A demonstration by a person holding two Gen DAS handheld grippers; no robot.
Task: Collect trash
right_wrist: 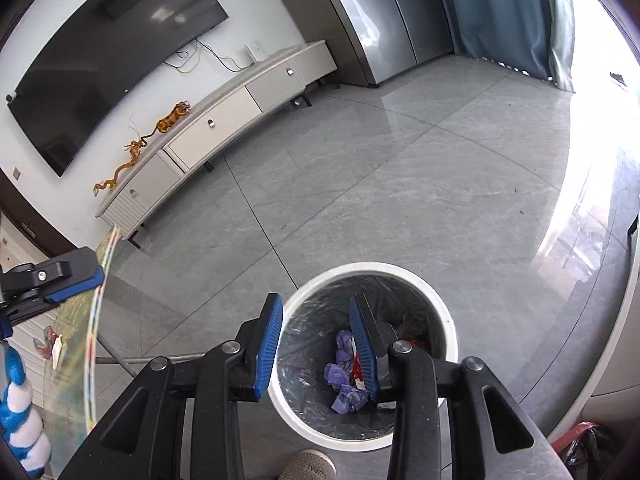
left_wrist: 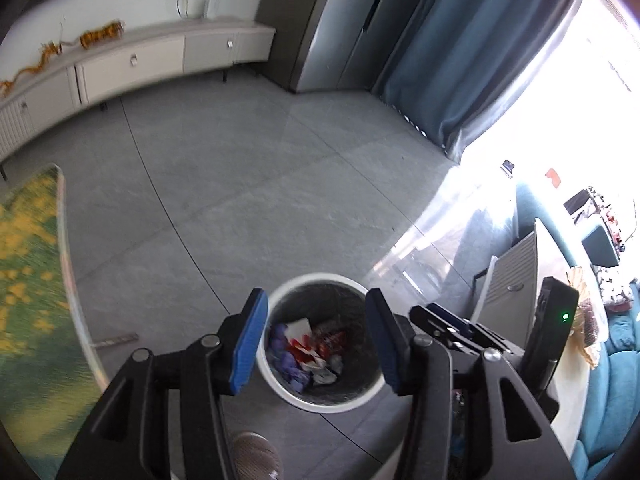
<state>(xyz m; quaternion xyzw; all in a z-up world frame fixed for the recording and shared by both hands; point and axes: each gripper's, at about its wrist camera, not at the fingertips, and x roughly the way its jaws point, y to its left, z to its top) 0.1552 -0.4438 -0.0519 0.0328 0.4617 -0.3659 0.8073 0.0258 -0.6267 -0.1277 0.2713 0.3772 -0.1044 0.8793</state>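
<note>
Low centre of both views, your white trash bin [right_wrist: 444,304] sits on the grey tile floor [right_wrist: 360,184], black-lined, with purple wads [right_wrist: 344,376] and red-white wrappers [left_wrist: 308,346] at the bottom. Your left gripper [left_wrist: 316,344] hangs over it, blue pads [left_wrist: 248,344] about half apart, nothing between them. Your right gripper [right_wrist: 318,350] is over the bin too, gap narrower, also empty. Left edge: patterned glass table [left_wrist: 36,280].
</note>
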